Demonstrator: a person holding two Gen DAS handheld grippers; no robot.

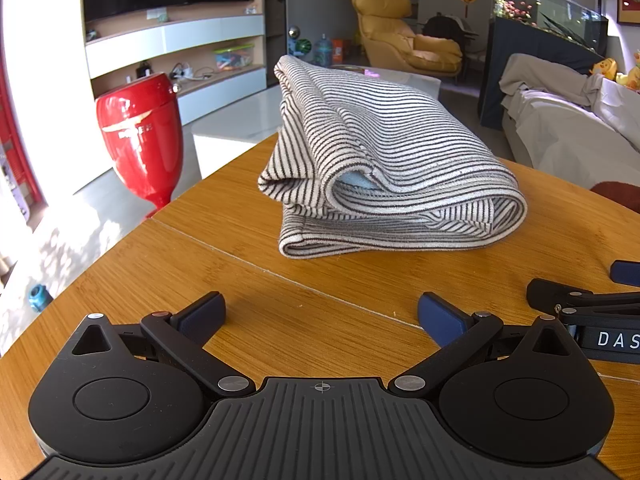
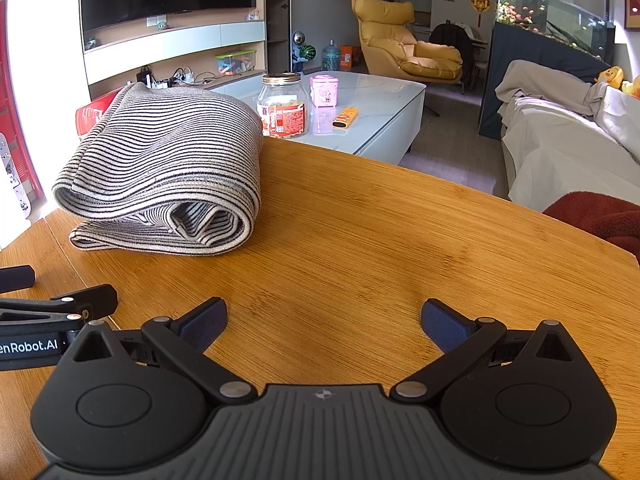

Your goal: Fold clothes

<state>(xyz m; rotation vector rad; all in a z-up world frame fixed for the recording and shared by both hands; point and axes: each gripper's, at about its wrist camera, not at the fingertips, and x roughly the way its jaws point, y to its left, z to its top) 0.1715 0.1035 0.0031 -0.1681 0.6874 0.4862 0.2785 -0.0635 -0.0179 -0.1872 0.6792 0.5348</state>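
Already the striped cloth point(image 1: 384, 160) lies folded in a thick bundle near the far edge of the bench point(image 2: 380, 248). It sits straight ahead of the left gripper point(image 1: 320, 316), the nearer one, and ahead-left of the right gripper point(image 2: 324, 322). Both jaws stand wide and empty.

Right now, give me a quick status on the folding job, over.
Left tongs open, empty. Right tongs open, empty. Black-and-white striped knit garment folded in a bundle on the round wooden table, untouched. Nothing in the way.
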